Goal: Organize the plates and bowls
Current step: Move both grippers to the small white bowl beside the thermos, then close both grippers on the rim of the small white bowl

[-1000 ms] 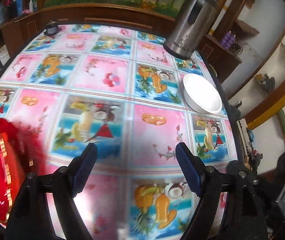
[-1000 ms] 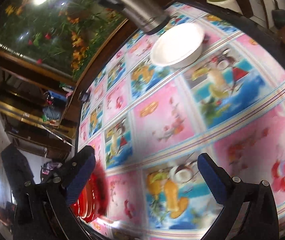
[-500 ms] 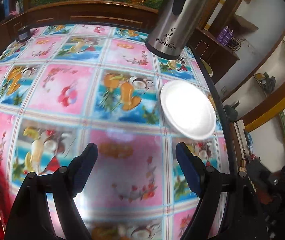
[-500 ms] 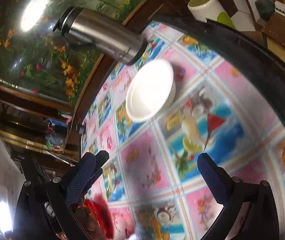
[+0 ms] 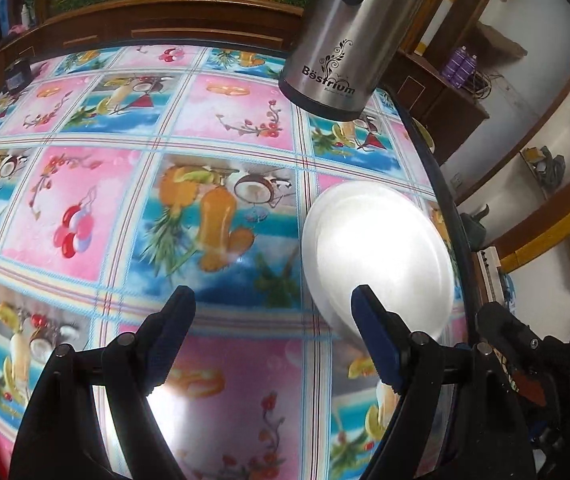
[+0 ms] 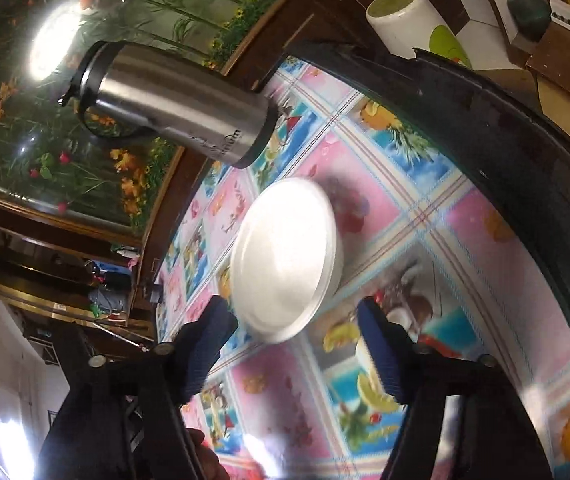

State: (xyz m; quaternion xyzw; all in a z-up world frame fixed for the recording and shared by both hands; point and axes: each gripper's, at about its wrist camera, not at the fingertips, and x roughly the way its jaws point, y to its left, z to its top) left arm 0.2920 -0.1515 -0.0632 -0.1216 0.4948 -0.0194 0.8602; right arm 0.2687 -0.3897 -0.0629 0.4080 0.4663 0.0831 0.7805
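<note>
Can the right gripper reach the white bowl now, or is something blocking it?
Probably yes. The white bowl lies just ahead of the right gripper, whose jaws are closing with nothing between them yet. The steel flask stands behind the bowl, out of the way.

We are in a lived-in home dining room: a table [image 5: 245, 128] under a glossy fruit-print cover carries a steel thermos jug [image 5: 337, 40] and a white bowl [image 5: 377, 248], with dark wooden cabinets [image 5: 173, 20], a flower mural [image 6: 97, 80] and cluttered shelves [image 5: 465, 72] around it.
</note>
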